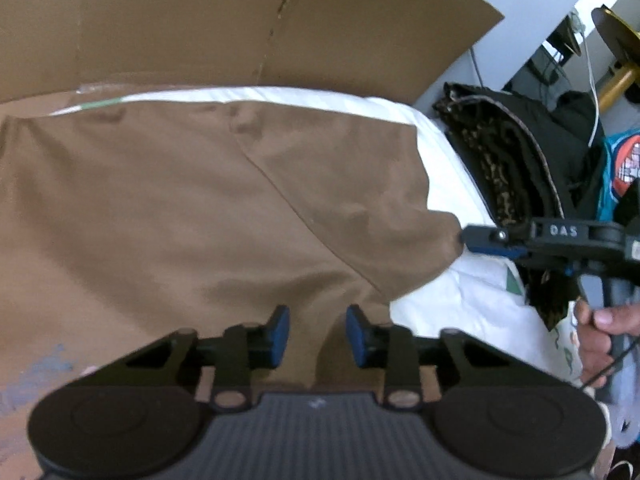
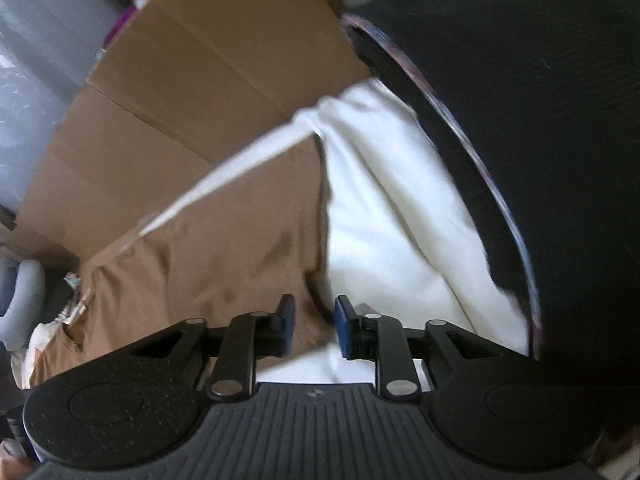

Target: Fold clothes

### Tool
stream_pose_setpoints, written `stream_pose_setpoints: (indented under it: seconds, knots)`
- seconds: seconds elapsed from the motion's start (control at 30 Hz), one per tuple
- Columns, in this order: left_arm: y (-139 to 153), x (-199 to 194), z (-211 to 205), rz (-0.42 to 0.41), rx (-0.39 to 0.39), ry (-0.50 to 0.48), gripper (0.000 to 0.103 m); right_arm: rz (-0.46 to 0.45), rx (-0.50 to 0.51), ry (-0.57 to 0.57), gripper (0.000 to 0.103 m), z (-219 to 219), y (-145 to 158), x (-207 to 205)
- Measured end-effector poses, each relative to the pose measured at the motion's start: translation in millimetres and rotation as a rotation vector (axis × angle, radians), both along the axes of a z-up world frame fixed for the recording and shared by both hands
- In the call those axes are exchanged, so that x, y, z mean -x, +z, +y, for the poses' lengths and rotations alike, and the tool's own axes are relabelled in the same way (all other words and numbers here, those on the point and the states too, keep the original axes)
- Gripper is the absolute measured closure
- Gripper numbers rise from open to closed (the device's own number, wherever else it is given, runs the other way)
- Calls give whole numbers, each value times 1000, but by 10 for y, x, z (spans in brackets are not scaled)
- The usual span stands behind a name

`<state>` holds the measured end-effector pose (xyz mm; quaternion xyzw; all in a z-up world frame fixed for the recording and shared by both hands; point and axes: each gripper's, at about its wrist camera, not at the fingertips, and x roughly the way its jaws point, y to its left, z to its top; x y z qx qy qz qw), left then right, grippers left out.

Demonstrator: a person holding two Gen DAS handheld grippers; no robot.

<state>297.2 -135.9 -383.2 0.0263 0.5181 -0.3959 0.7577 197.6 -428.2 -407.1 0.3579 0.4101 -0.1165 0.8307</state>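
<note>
Your left hand-held gripper (image 1: 318, 334) hangs low over the near edge of the garment (image 1: 200, 208), tilted downward. Its blue pads stand apart and press on nothing, though a low ridge of the brown cloth lies under the gap. The garment is spread mostly flat on a white sheet (image 1: 452, 184), with a seam running diagonally across it and its right side rising off the sheet. That lift comes from your right hand-held gripper (image 1: 466, 236), which is clamped on the right corner and draws the cloth into a small peak at its tips. Your hand (image 1: 600, 324) shows on its handle at the frame's edge. In the right wrist view the same corner sits bunched between the pads, with white sheet just beyond it. The cloth looks thin, soft and light. It should drape and sag from any single pinch, and it may slide on the smooth sheet if you drag it. You would do best to take an edge or corner at the hem with the free left pads, matching the right grip, so the fold carries over evenly. Beside the sheet on the right lies a heap of dark patterned cloth (image 1: 504, 160), close enough to snag. Farthest back, a sheet of cardboard (image 1: 200, 20) stands behind everything.
</note>
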Motion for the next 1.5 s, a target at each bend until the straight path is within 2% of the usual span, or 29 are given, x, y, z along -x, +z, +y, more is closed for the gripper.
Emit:
stream_pose_setpoints:
  seconds: [0.1, 0.23, 0.37, 0.53, 0.57, 0.6, 0.63, 0.67, 1.13, 1.5]
  knots:
    - [-47, 10, -42, -7, -12, -13, 74, 22, -91, -10, 56, 9, -119, 108]
    - [-95, 8, -27, -8, -25, -11, 80, 21, -113, -26, 54, 33, -242, 151]
    - [-139, -21, -18, -4, -25, 5, 85, -21, -135, -57, 51, 16, -299, 140]
    - [-150, -27, -3, -3, -16, 17, 85, -70, -124, -61, 52, 9, -345, 91]
    - [-148, -24, -5, -4, -14, 16, 86, -74, -116, -54, 53, 16, -342, 80]
    - [-145, -21, -5, -3, -8, 16, 86, -68, -103, -44, 60, 24, -329, 70]
    - [-139, -18, 2, 0, 2, 14, 86, -54, -82, -35, 75, 34, -309, 58]
    - [-135, -13, 6, 4, 14, 11, 86, -41, -71, -28, 96, 37, -297, 48]
    - [-102, 55, -203, -29, 62, -51, 86, -177, 84, 40, 97, -5, 249, -221]
    - [-165, 76, -322, -34, 69, -80, 86, -176, 132, 50, 96, -45, 252, -287]
